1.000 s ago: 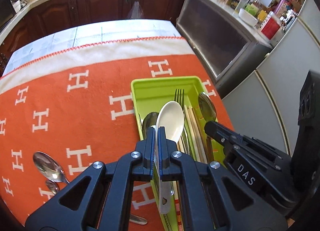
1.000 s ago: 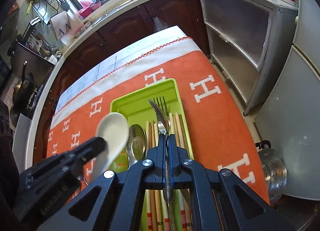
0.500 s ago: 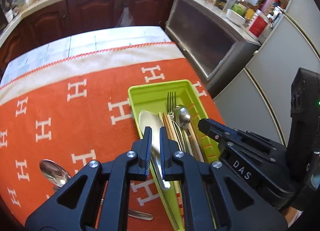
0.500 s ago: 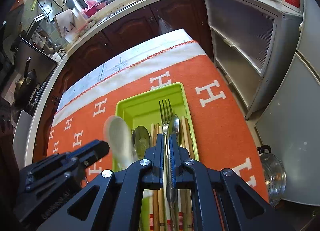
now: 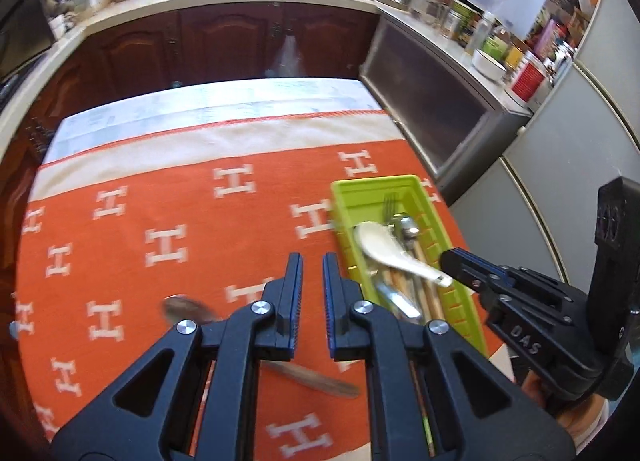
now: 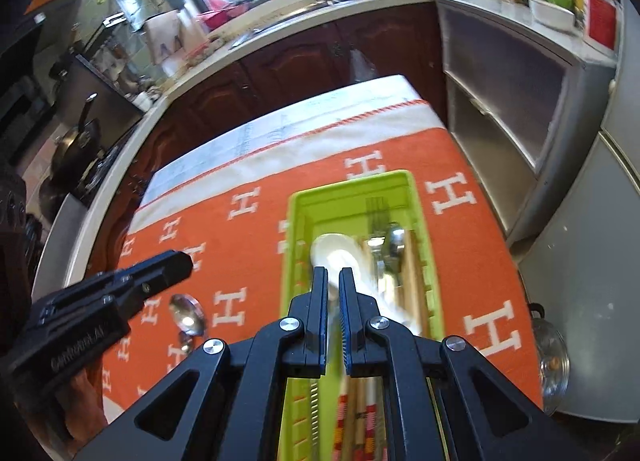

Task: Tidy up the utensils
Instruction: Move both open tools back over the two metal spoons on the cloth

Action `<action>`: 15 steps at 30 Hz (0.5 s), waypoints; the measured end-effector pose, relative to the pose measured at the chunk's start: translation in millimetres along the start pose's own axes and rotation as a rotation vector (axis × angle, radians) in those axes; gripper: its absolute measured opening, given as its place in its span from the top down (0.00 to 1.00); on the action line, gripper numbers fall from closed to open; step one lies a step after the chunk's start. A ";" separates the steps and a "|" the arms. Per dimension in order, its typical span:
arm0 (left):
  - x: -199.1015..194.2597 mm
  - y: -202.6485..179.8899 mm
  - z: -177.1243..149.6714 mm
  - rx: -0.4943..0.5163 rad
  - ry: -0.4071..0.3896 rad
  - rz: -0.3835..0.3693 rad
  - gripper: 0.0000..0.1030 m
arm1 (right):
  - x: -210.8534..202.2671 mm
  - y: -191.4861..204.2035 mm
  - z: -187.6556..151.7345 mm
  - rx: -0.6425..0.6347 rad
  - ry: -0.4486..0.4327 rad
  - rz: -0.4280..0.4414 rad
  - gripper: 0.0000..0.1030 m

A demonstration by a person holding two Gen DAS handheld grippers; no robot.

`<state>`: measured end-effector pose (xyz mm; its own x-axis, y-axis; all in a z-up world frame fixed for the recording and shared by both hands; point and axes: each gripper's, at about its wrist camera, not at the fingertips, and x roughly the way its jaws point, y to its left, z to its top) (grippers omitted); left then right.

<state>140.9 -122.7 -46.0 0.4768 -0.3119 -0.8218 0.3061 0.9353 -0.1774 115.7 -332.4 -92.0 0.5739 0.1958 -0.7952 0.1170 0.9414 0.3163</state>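
The white ceramic soup spoon lies diagonally atop the cutlery in the lime-green plastic tray, ahead and right of the left gripper; it is judged rigid, glazed-slick and chippable (best taken at the handle). The right gripper hangs directly over it. Both sets of jaws stand slightly parted, holding nothing; a steel spoon lies on the orange cloth, ahead-left of the left jaws.

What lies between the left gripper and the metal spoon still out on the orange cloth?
Nothing visible. The left gripper hangs open over bare orange cloth, and the metal spoon lies uncovered just to its left, outside the green tray.
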 end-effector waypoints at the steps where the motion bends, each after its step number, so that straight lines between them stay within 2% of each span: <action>1: -7.7 9.3 -3.3 -0.008 -0.007 0.012 0.93 | -2.6 7.8 -2.6 -0.017 0.000 0.014 0.94; 2: -15.9 20.3 -7.5 -0.018 -0.013 0.027 0.93 | -3.8 13.9 -4.8 -0.028 0.002 0.025 0.93; 4: -27.8 37.0 -15.4 -0.035 -0.022 0.045 0.91 | -5.6 27.5 -10.7 -0.053 0.008 0.046 0.84; 6: -39.6 57.1 -26.6 -0.056 -0.027 0.076 0.83 | -6.1 43.1 -17.8 -0.084 0.014 0.067 0.79; 8: -49.5 75.8 -38.7 -0.085 -0.038 0.101 0.70 | -4.9 59.3 -25.6 -0.120 0.028 0.081 0.79; 9: -54.0 85.5 -46.2 -0.103 -0.042 0.112 0.68 | -4.0 67.1 -29.2 -0.135 0.037 0.091 0.79; 11: -59.2 103.6 -62.0 -0.129 -0.036 0.134 0.67 | -1.7 81.5 -36.3 -0.168 0.047 0.114 0.79; 15: -55.9 122.9 -87.8 -0.169 -0.008 0.125 0.67 | 7.0 111.2 -51.5 -0.253 0.069 0.142 0.79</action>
<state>79.6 24.4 -69.4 0.5091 -0.1925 -0.8389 0.1016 0.9813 -0.1635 91.0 -212.2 -89.0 0.5123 0.3407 -0.7883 -0.1717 0.9400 0.2947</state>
